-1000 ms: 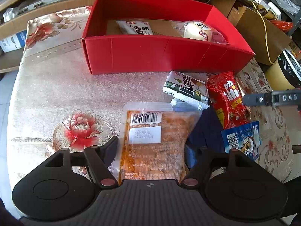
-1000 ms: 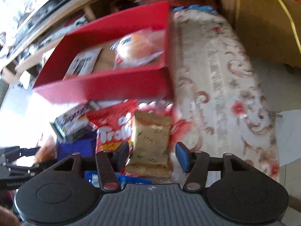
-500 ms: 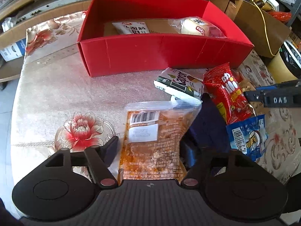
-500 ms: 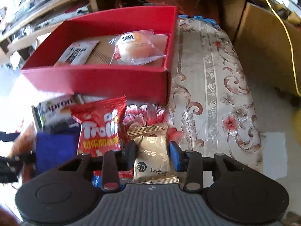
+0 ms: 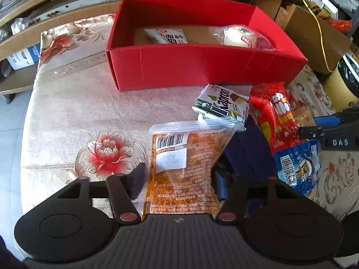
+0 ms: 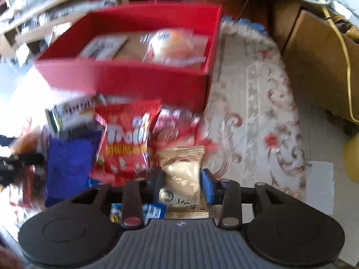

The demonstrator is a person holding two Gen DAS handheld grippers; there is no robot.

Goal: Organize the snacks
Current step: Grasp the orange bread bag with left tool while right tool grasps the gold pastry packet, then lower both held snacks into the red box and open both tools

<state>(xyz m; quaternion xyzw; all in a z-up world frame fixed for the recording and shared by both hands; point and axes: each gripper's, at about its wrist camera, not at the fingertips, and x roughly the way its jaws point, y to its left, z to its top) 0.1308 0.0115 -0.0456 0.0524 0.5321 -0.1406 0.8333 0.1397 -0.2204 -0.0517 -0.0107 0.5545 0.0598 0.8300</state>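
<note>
L claw [image 5: 178, 177] was clamped on the clear plastic pouch of orange snack w/ a white barcode label [image 5: 179, 168], its long axis running straight ahead toward the open red cardboard box [image 5: 197, 69], which sat directly beyond it on the floral-cloth surface [image 5: 74, 112]. R claw [image 6: 182, 180], jaws just having eased apart a bit, straddled the small gold foil packet [image 6: 182, 174]; pads looked in contact, view blurred. Box lay ahead and left of the R claw. Both arms near the box, L one squarer on
</note>
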